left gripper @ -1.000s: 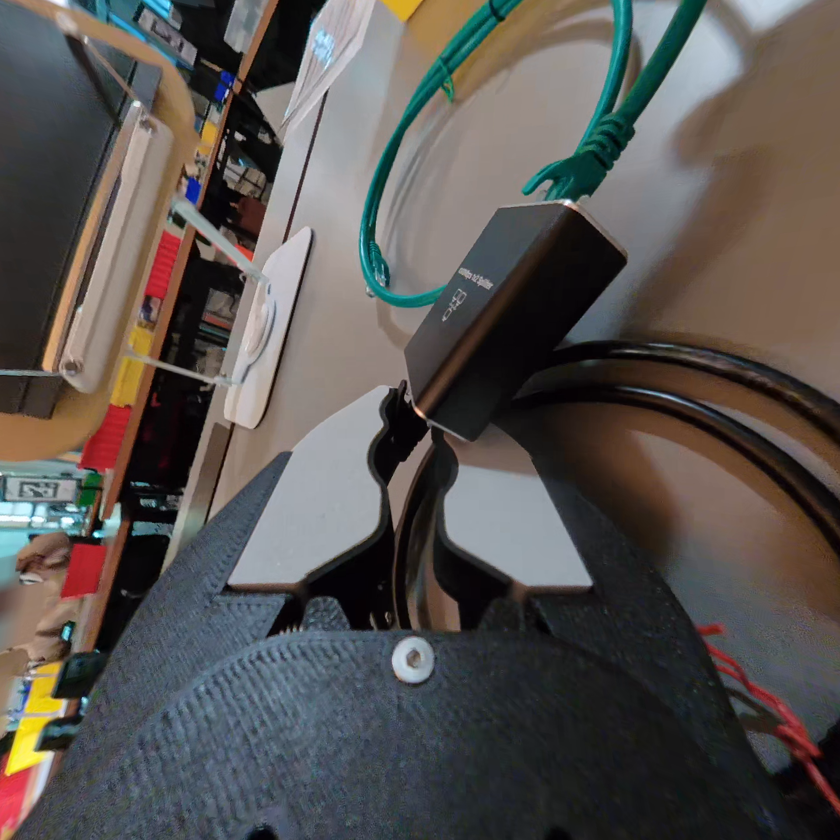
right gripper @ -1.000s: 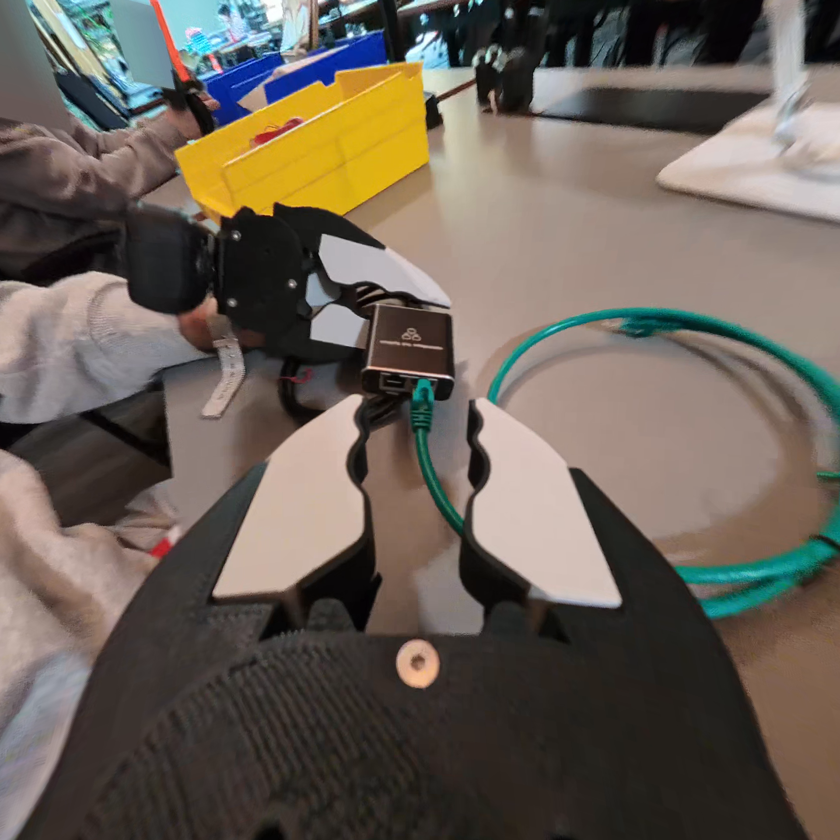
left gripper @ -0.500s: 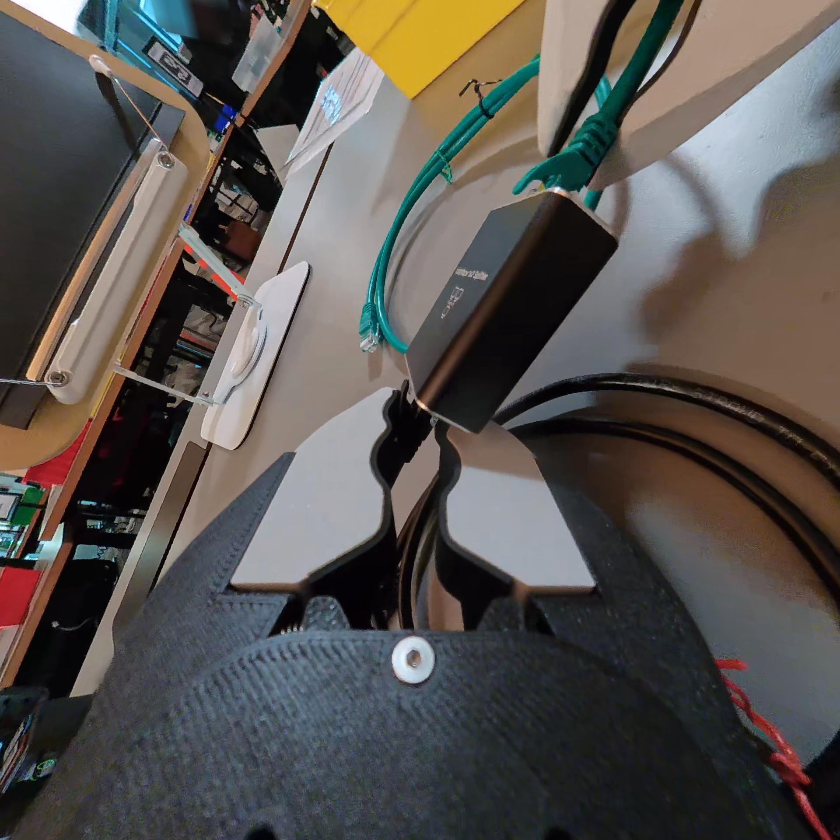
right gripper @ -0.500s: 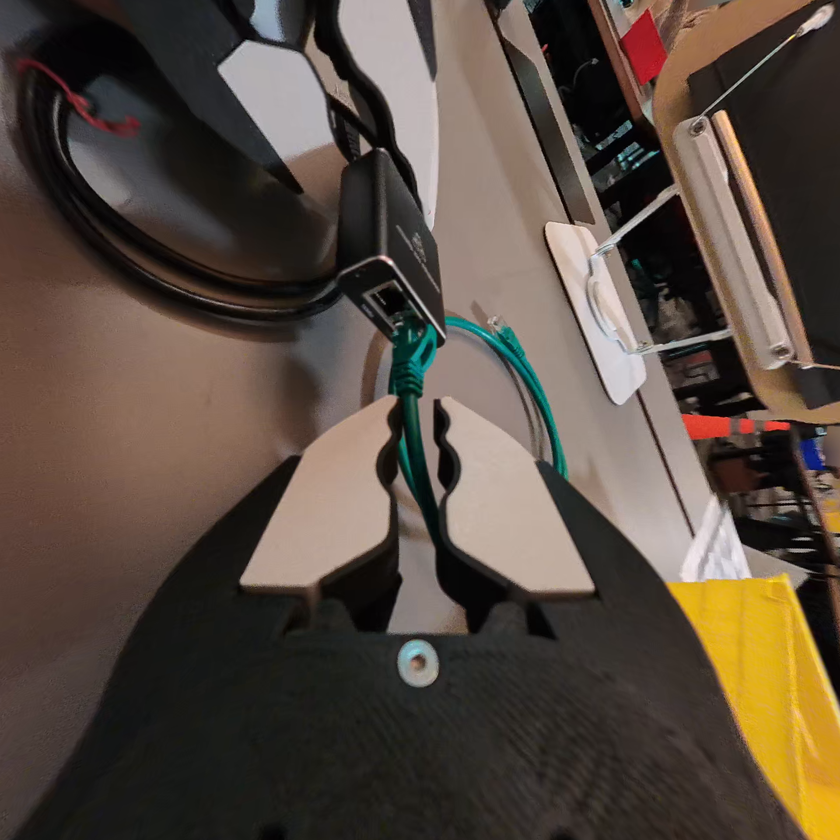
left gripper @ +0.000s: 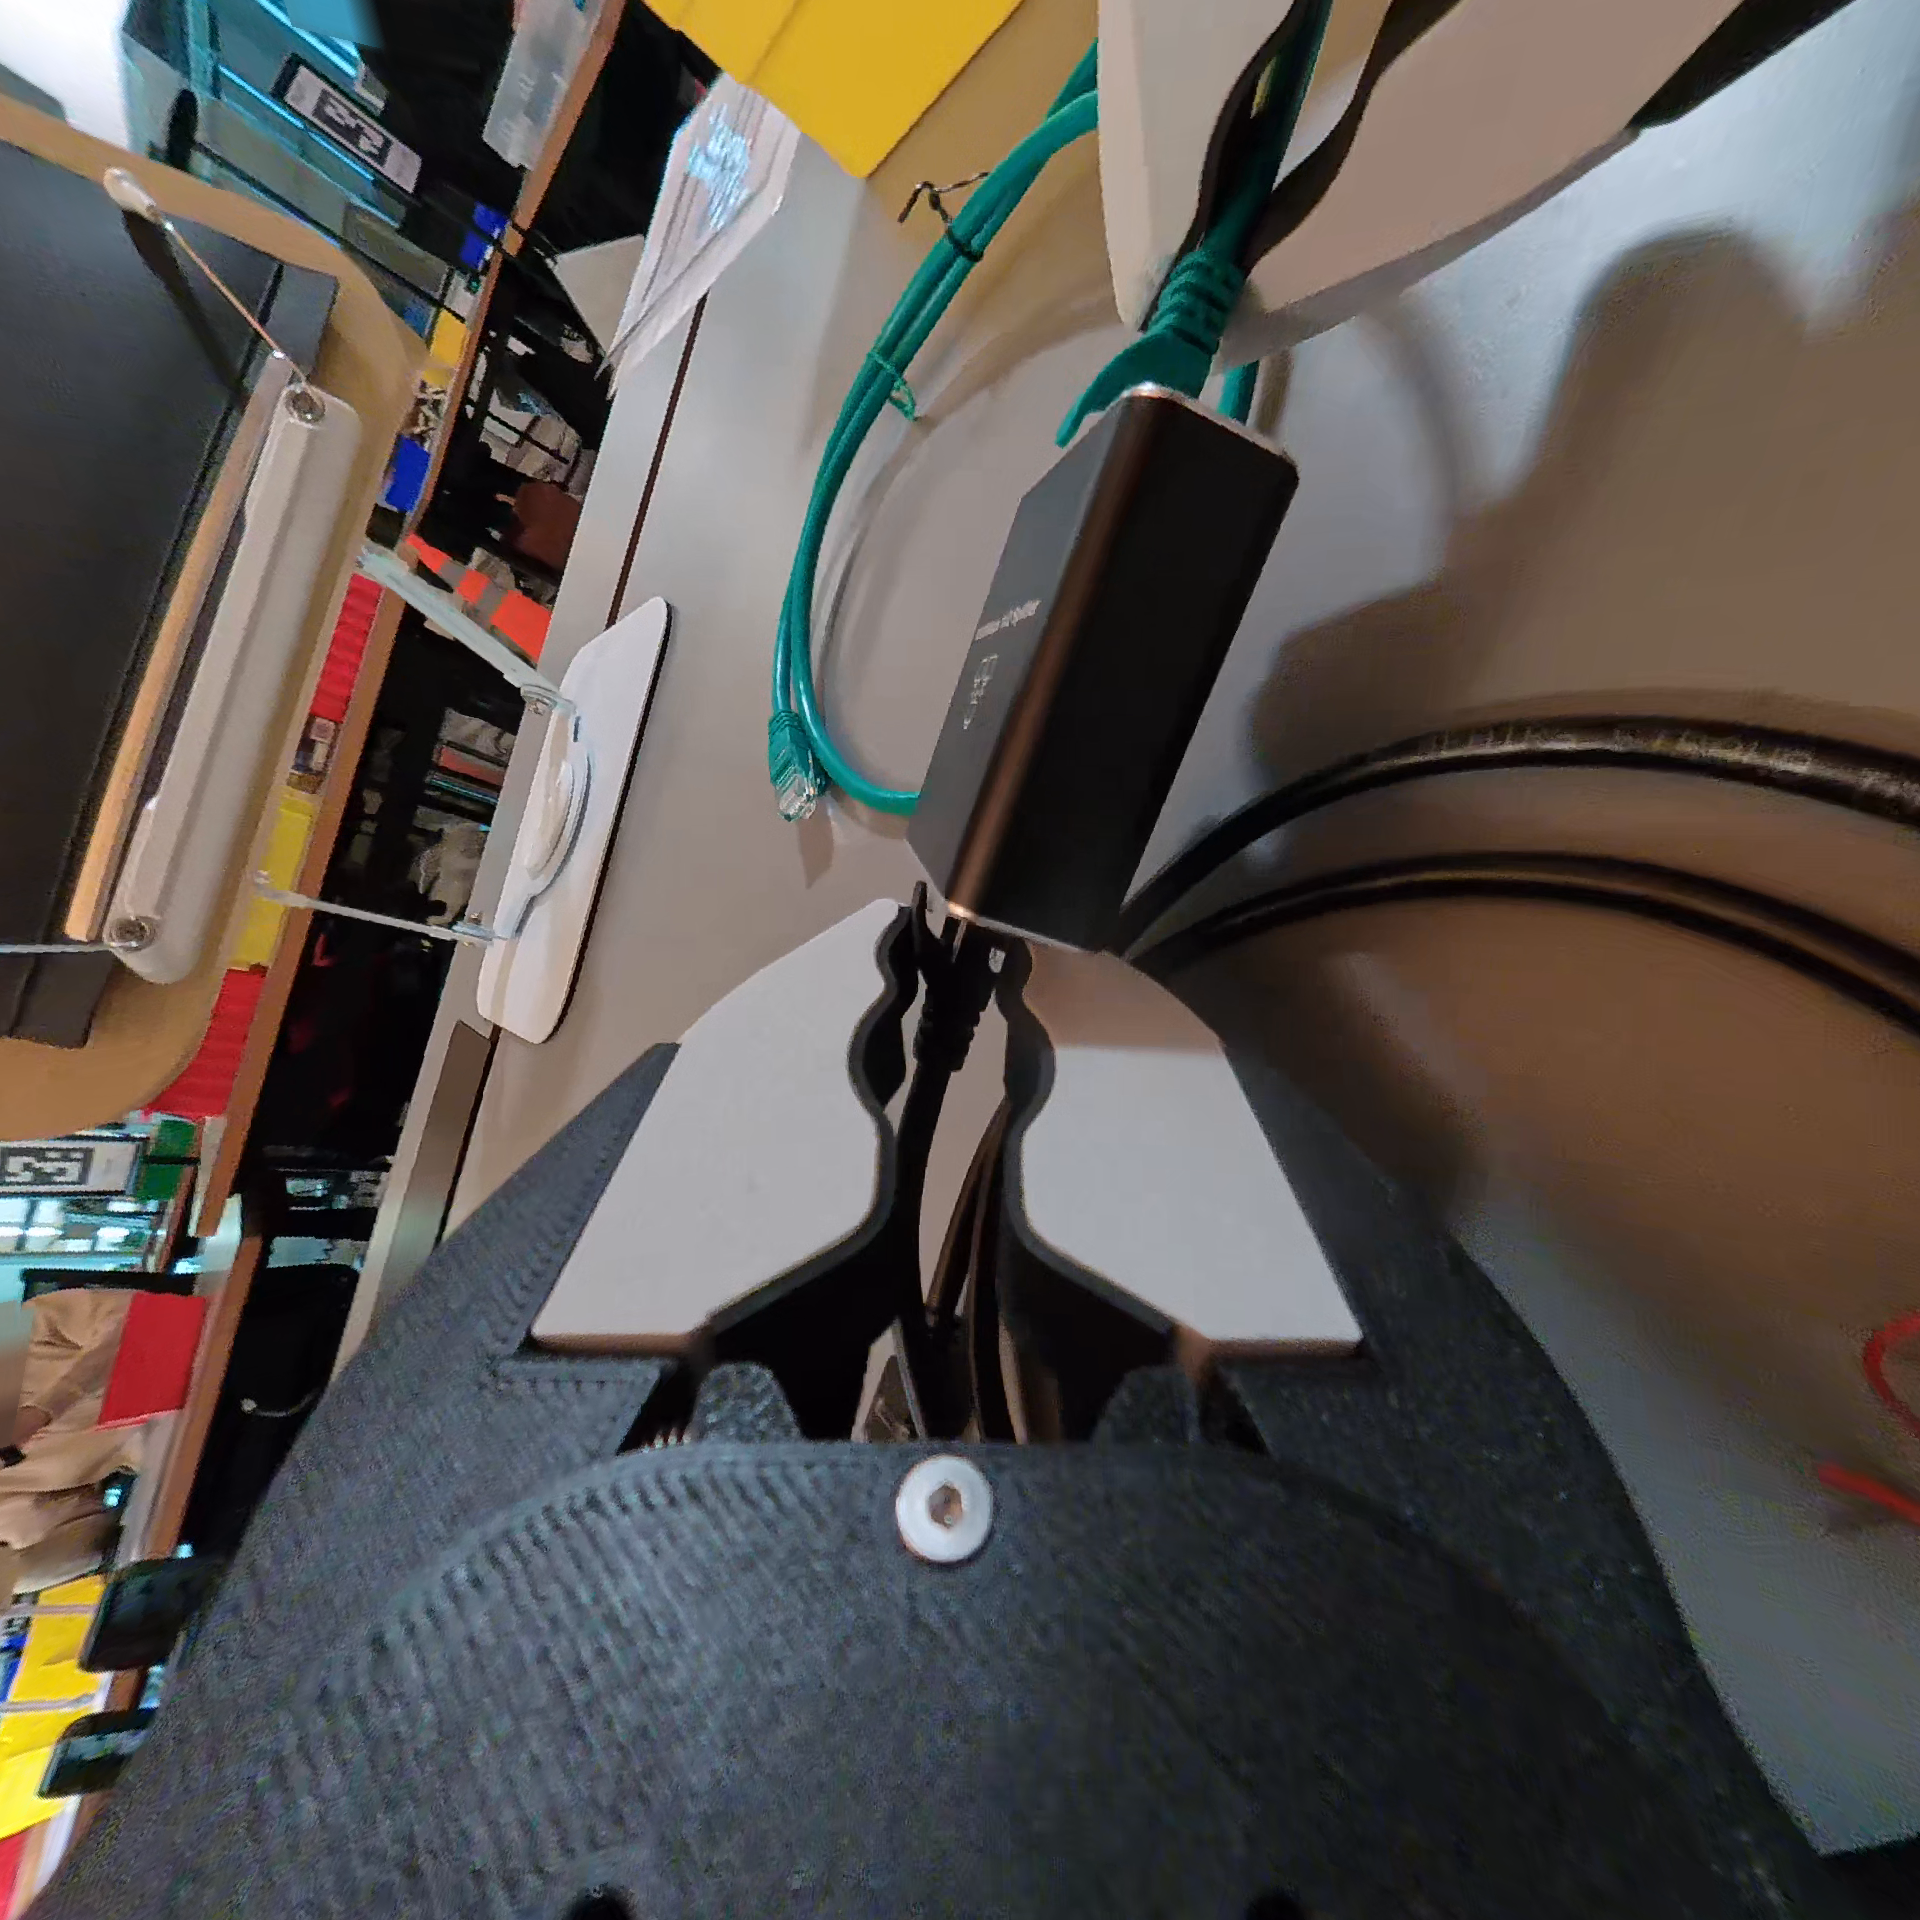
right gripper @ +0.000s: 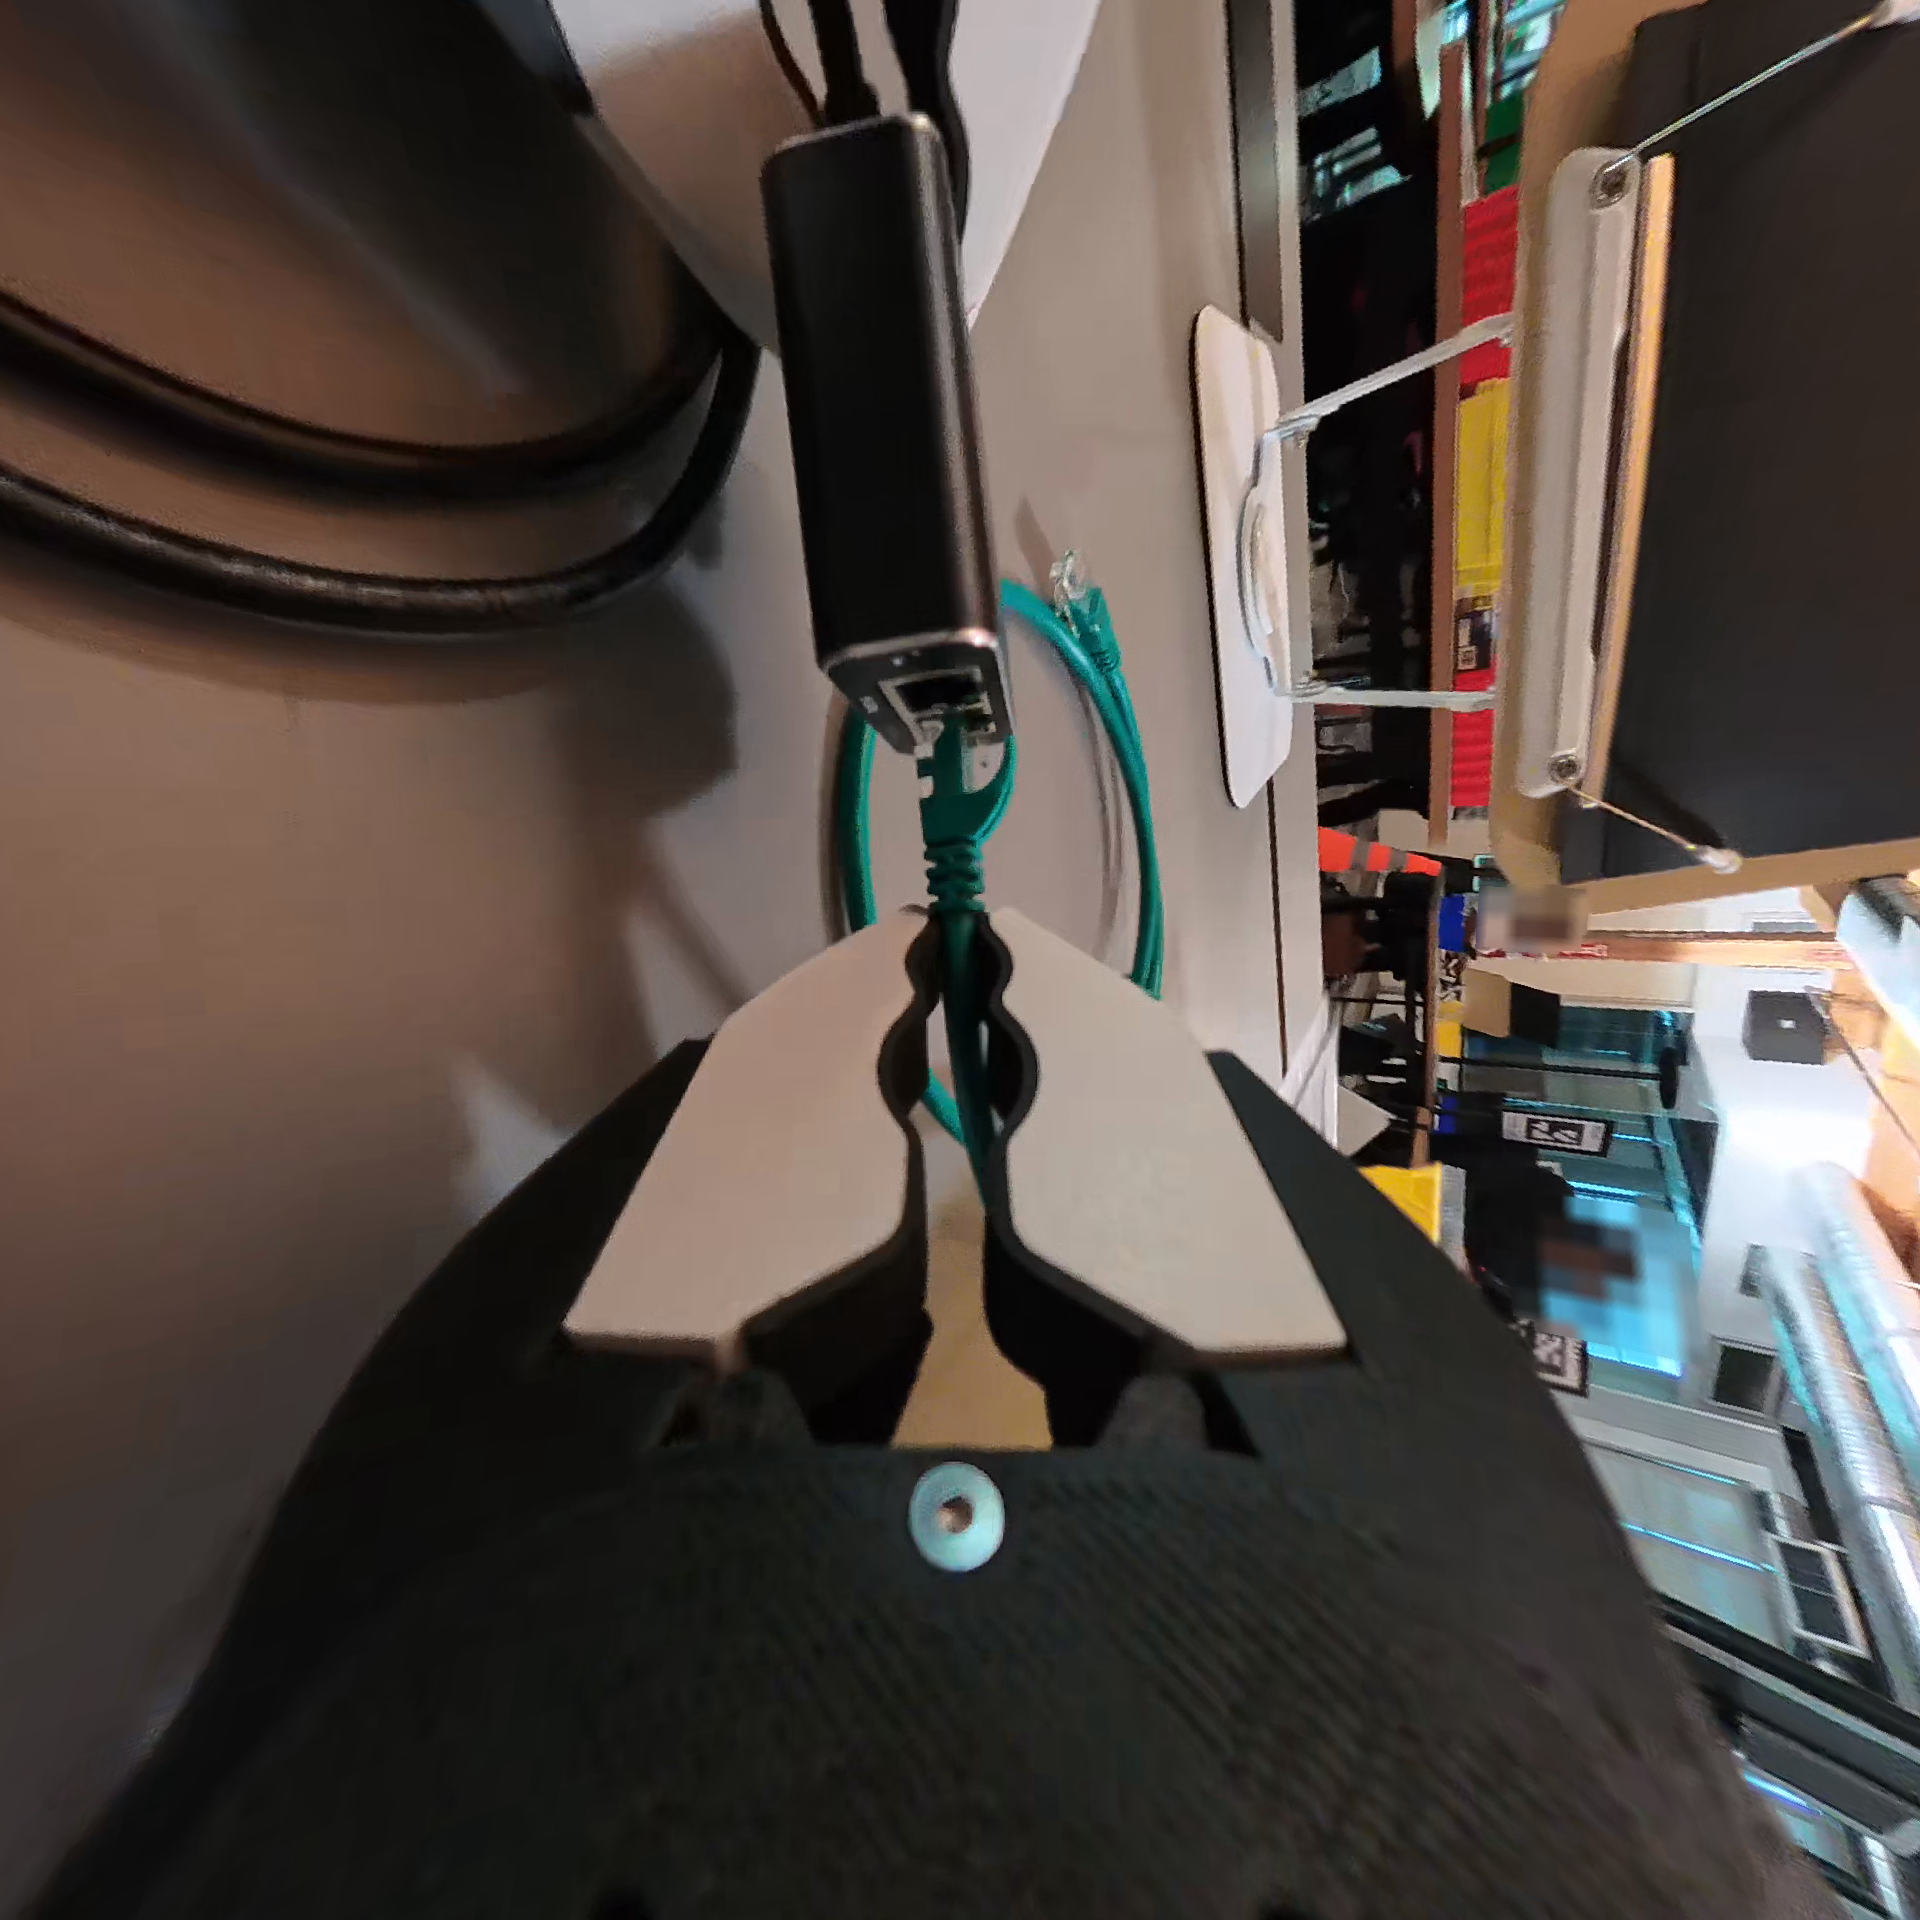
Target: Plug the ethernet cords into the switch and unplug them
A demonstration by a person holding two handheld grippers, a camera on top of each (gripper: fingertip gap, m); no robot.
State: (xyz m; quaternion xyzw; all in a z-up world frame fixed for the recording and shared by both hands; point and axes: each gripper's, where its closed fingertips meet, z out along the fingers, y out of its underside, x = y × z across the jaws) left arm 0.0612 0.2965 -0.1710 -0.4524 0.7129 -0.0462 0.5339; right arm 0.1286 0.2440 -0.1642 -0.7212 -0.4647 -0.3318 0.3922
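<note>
The switch (left gripper: 1091,675) is a small black box held off the grey table (left gripper: 1558,468). My left gripper (left gripper: 956,925) is shut on the black cord (left gripper: 940,1039) right where it enters the switch's near end. The rest of the black cord (left gripper: 1558,769) loops over the table. The green cord's plug (left gripper: 1174,322) sits at the switch's far end, between the right gripper's fingers (left gripper: 1153,156). In the right wrist view my right gripper (right gripper: 958,925) is shut on the green cord (right gripper: 951,852) just behind its plug (right gripper: 951,774), which sits at a port of the switch (right gripper: 883,405). I cannot tell how deep it sits.
The green cord's other plug (left gripper: 792,769) lies loose on the table in its coil. A white stand base (left gripper: 566,821) and a black screen (left gripper: 104,571) on a wooden frame stand at the table's far side. A yellow bin (left gripper: 862,62) and a paper sheet (left gripper: 707,197) lie beyond. Red wires (left gripper: 1891,1382) lie at the right.
My right gripper, open around the green cord a second ago, has rolled onto its side and shut on the cord behind the plug. The left gripper keeps its hold on the black cord.
</note>
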